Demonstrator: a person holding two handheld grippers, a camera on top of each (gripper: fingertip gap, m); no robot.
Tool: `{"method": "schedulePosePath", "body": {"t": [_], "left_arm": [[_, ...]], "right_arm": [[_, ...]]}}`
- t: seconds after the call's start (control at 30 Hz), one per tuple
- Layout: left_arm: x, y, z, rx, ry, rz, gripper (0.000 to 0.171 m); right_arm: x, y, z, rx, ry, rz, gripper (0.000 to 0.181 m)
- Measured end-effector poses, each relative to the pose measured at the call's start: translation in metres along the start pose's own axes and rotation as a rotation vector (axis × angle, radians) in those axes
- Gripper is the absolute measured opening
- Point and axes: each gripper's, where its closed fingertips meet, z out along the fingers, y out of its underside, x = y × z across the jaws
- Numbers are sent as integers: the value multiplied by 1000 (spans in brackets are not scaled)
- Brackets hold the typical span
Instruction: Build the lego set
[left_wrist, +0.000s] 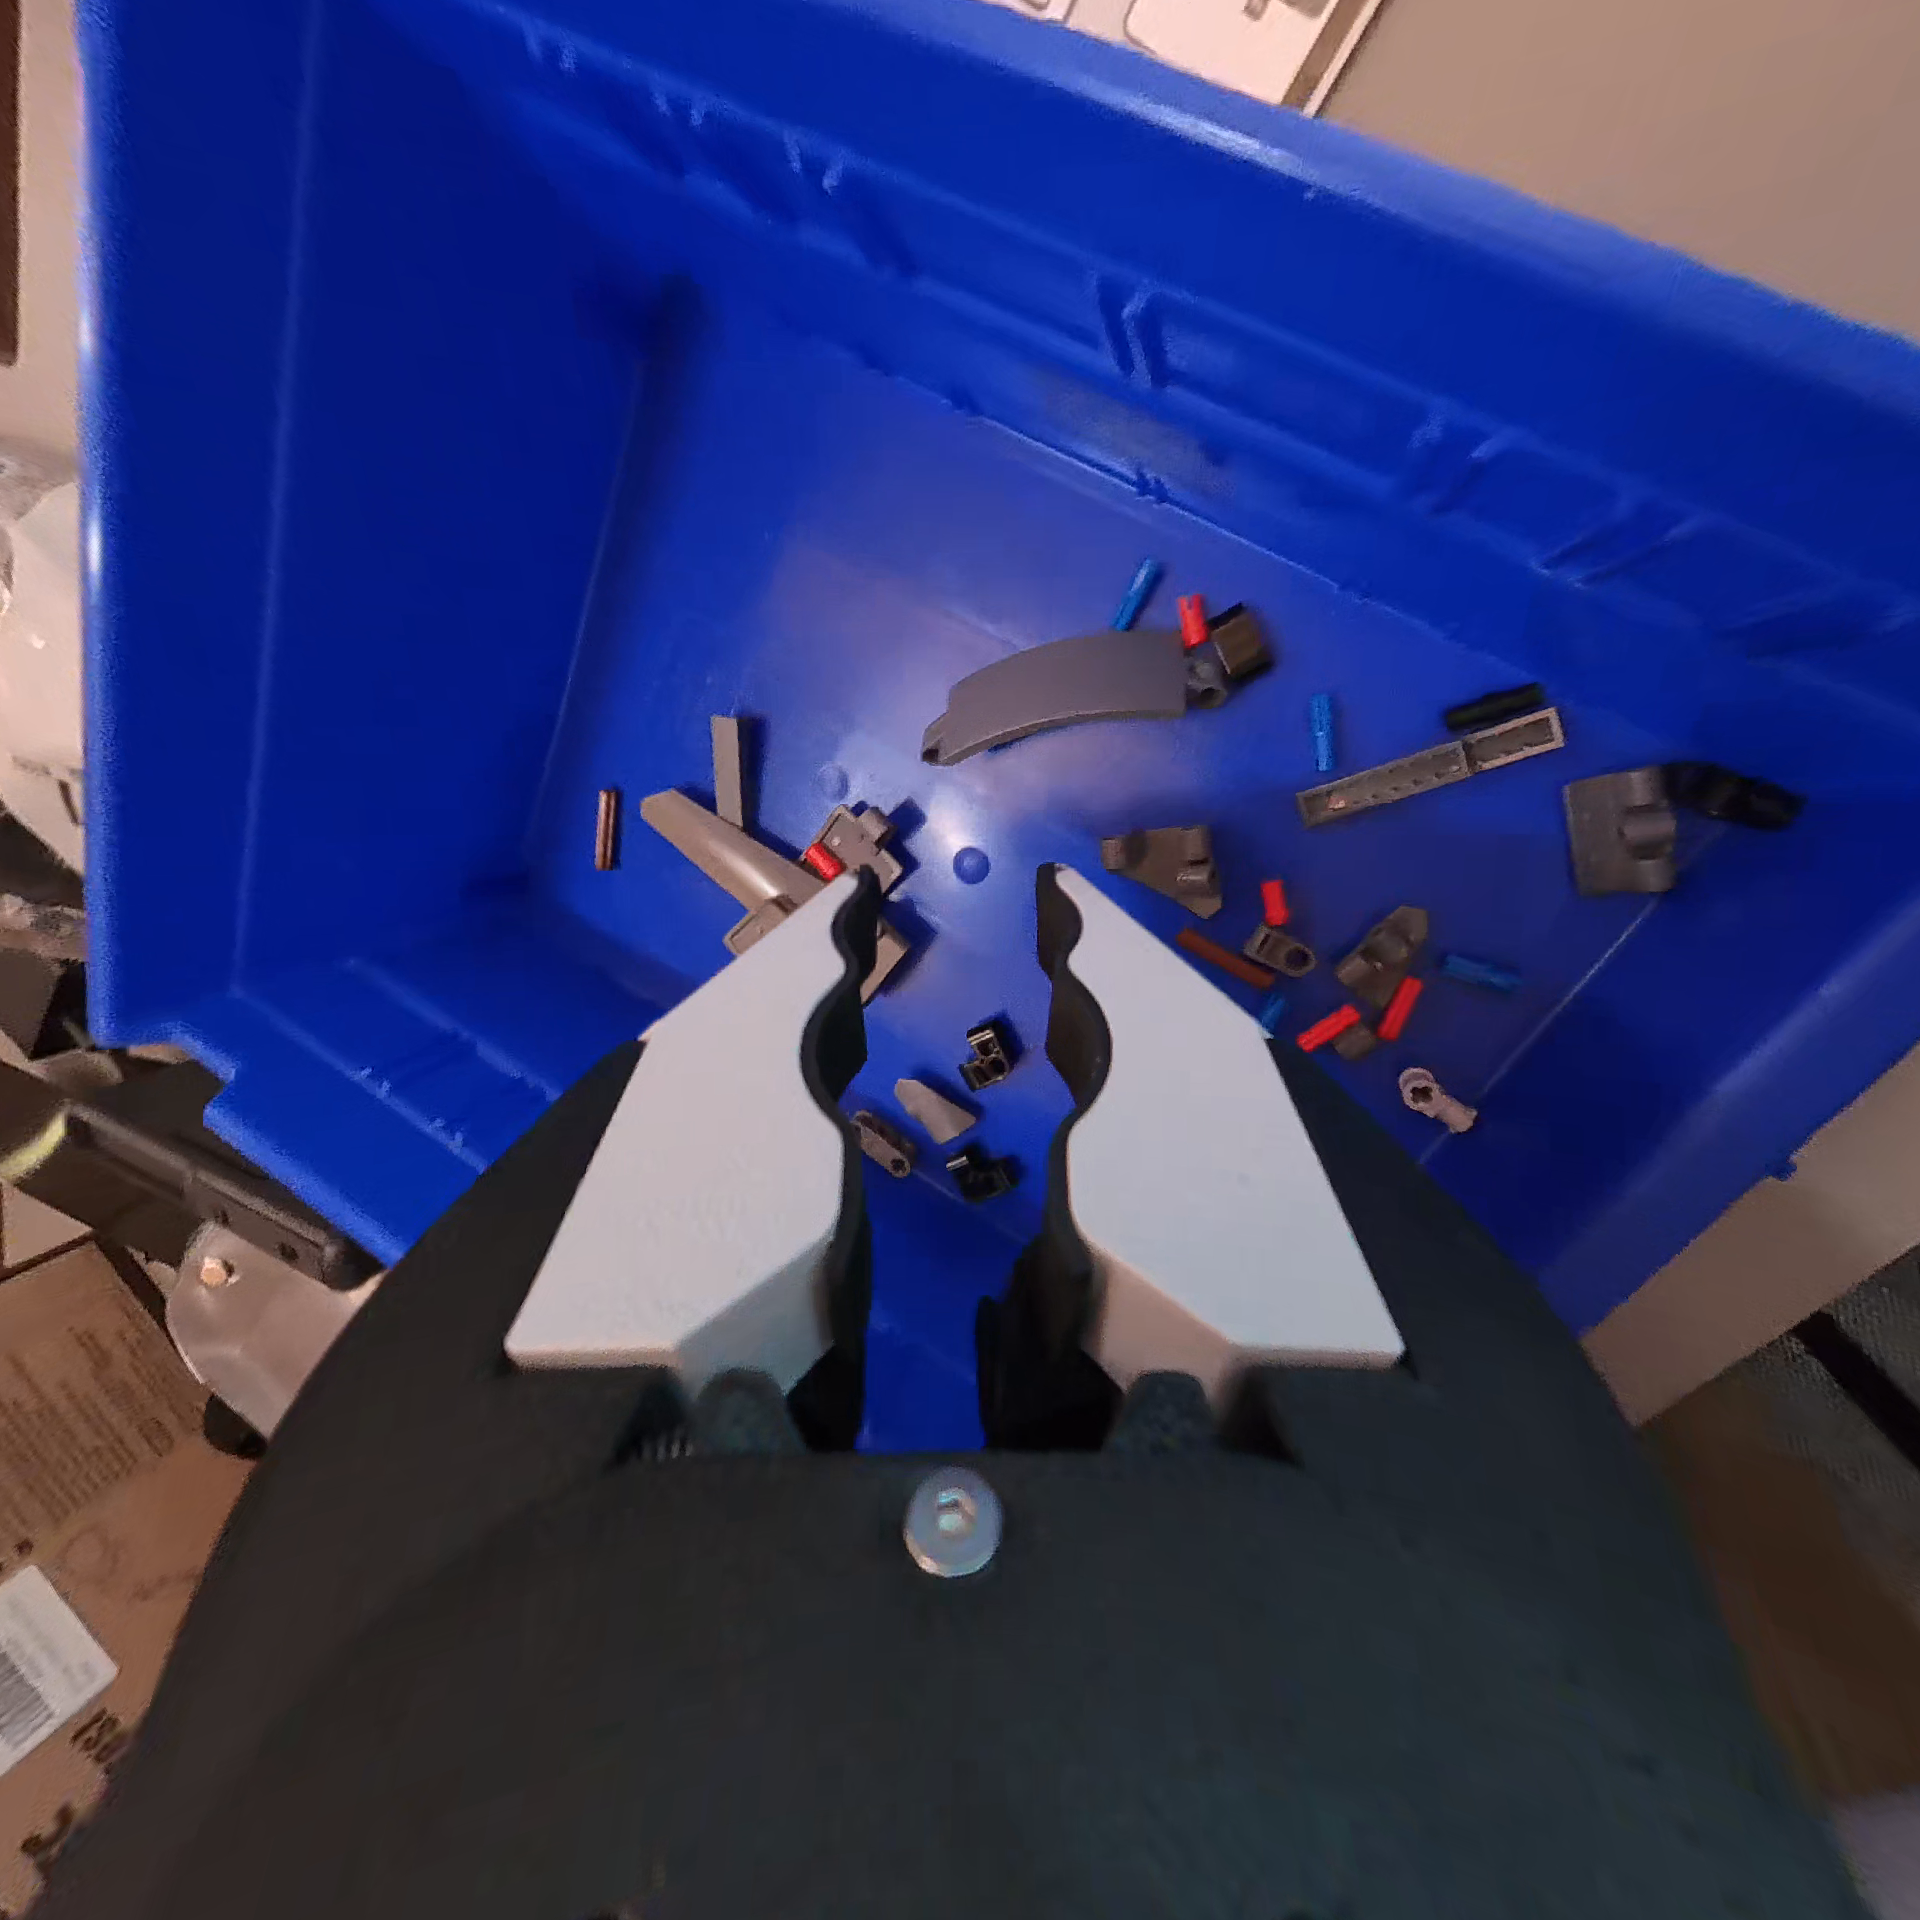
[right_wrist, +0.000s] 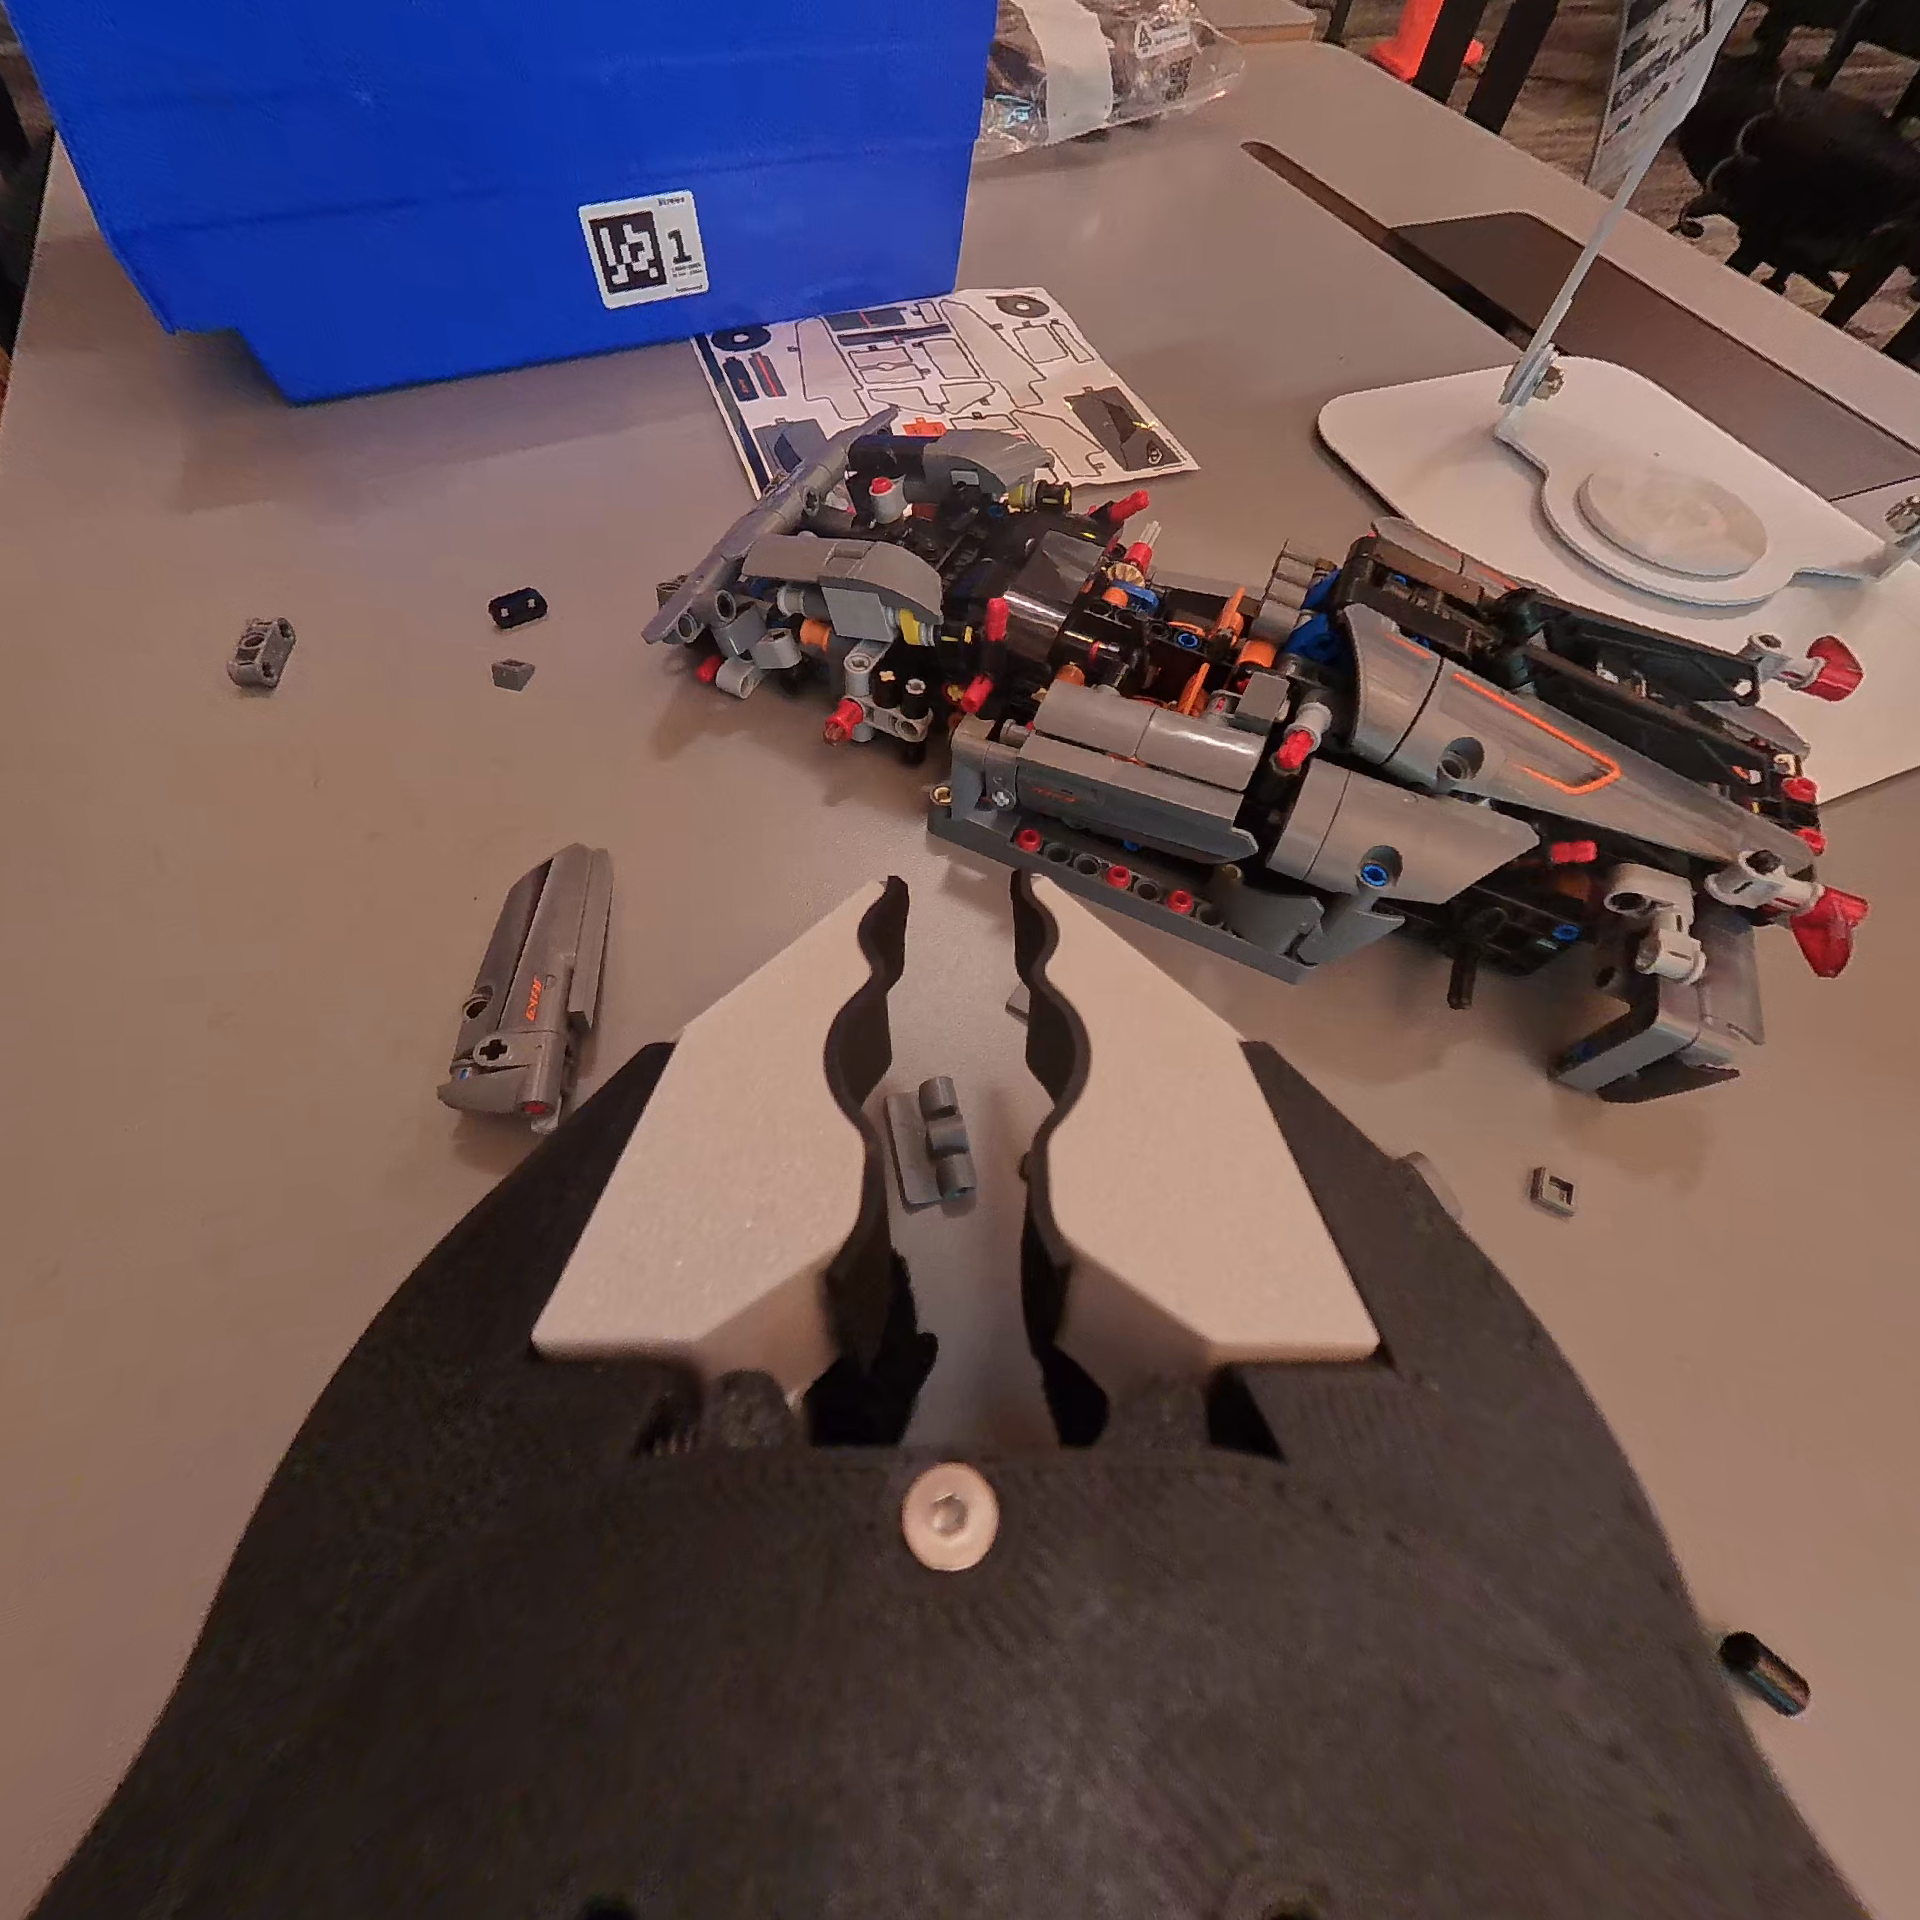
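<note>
My left gripper (left_wrist: 951, 883) is open and empty, hovering over the blue bin (left_wrist: 416, 520). Several loose lego parts lie on the bin floor: a curved grey panel (left_wrist: 1060, 691), a grey wedge assembly (left_wrist: 748, 852), red and blue pins, small black connectors (left_wrist: 987, 1055). My right gripper (right_wrist: 958, 894) is open and empty above the grey table. A small grey hinge piece (right_wrist: 932, 1143) lies on the table between its fingers. The part-built grey, black and orange lego car (right_wrist: 1247, 727) lies just beyond it. A grey side-panel subassembly (right_wrist: 530, 987) lies to the left.
The blue bin (right_wrist: 499, 177) with a marker sticker stands at the table's far left. A sticker sheet (right_wrist: 935, 374) lies behind the car. A white stand base (right_wrist: 1621, 499) is at the right. Small loose parts (right_wrist: 260, 652) dot the table. Cardboard boxes (left_wrist: 94, 1455) lie below the bin. About 40 cm separates my left fingertips from my right.
</note>
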Motion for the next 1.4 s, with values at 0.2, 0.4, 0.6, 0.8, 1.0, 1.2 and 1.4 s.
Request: {"method": "schedulePosePath", "body": {"t": [0.2,0.4,0.6,0.8,1.0,1.2,1.4], "left_arm": [[14,-12,20,6,64,142,26],[13,-14,43,-52,14,255,15],[3,-20,50,-43,-25,219,0],[-13,-33,35,76,-30,77,0],[-16,-32,21,133,-66,29,4],[-8,-26,10,155,-68,44,6],[0,-25,0,195,-33,42,18]], "right_arm": [[1,2,1,-14,1,5,18],[1,3,3,-28,7,1,18],[0,6,5,-51,-1,2,18],[0,10,8,-80,-7,12,18],[1,14,12,-116,-11,21,18],[2,17,14,-137,-10,38,18],[2,20,16,-159,-14,45,19]]}}
